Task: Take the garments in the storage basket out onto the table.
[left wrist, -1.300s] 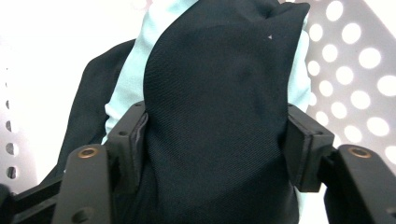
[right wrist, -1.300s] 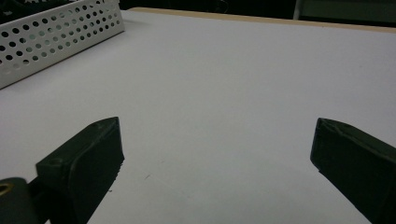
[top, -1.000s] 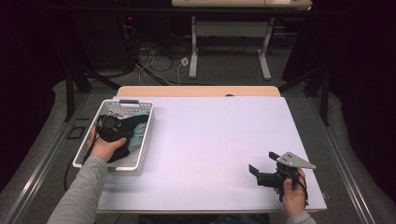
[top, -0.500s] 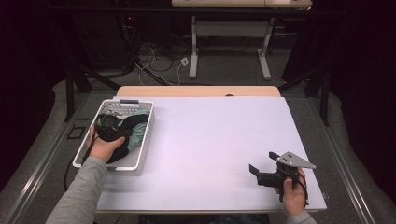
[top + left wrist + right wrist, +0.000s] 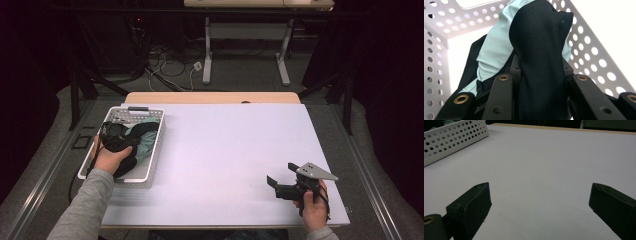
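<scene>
High view: left claw [image 5: 116, 136] down in the white basket [image 5: 156, 145] at left of frame; right claw [image 5: 280, 186] at lower right, over the table [image 5: 225, 145].

Left gripper view: apparently clamped on black-and-mint cloth [image 5: 541, 55], inside the basket.

Right gripper view: jaws wide apart, holding nothing.

I am in a lab room. Far past my right gripper [image 5: 280, 187] are dark curtains [image 5: 385, 75], messy floor cables [image 5: 170, 70] and a metal desk stand [image 5: 245, 45].
</scene>
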Motion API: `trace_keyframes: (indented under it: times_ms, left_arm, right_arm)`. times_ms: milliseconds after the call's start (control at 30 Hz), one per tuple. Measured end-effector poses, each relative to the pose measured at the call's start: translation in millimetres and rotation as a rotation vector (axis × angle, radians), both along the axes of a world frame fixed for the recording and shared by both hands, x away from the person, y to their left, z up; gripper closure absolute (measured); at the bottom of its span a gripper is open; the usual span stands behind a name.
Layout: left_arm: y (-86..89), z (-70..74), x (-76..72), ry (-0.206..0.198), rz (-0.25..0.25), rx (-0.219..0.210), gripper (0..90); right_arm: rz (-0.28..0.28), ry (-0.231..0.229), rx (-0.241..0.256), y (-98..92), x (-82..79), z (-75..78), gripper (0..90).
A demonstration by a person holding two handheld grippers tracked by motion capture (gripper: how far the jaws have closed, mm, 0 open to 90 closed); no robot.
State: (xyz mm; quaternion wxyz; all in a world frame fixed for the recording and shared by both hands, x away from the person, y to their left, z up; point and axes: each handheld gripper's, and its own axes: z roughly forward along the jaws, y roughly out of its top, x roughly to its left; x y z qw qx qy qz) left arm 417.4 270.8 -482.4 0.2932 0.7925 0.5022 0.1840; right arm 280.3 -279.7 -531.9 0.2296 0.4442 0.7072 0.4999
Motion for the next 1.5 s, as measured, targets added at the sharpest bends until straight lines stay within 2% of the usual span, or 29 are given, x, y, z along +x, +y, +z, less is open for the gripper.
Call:
trace_keyframes:
  times_ms: [233,367,433,700,833,967,1200,1233,1500]
  left_arm:
    - [5.4,5.7,-2.5,-0.01,0.007,-0.048,70.2]
    - [7.9,9.7,-5.8,-0.033,0.012,-0.07,71.4]
    - [9.7,12.9,-8.5,-0.048,0.017,-0.094,72.4]
    - [16.2,18.0,-14.5,-0.09,0.023,-0.122,73.4]
    - [22.7,21.2,-18.8,-0.114,0.033,-0.162,73.3]
    - [26.5,23.5,-22.0,-0.13,0.035,-0.174,73.2]
    - [36.8,29.6,-29.9,-0.174,0.054,-0.237,73.2]
    - [38.3,30.8,-31.1,-0.171,0.051,-0.245,73.3]
    - [43.1,38.3,-38.1,-0.211,0.051,-0.26,73.5]
  right_arm:
    - [-0.002,0.005,-0.004,-0.6,0.0,0.1,3.8]
    - [-0.001,0.006,-0.002,-0.6,0.2,-0.1,3.9]
    - [-0.003,0.006,0.0,-0.4,0.4,-0.2,3.9]
    - [-0.003,0.008,0.001,-0.6,0.5,-0.4,4.0]
    - [-0.005,0.006,0.007,-0.6,0.7,-0.8,4.0]
    - [-0.005,0.006,0.007,-0.5,0.7,-0.8,4.0]
    - [-0.003,0.004,0.002,-0.3,0.8,-1.0,4.0]
    - [-0.003,0.002,0.003,-0.3,0.9,-1.1,4.0]
    - [-0.004,0.001,0.002,0.0,1.0,-1.3,4.1]
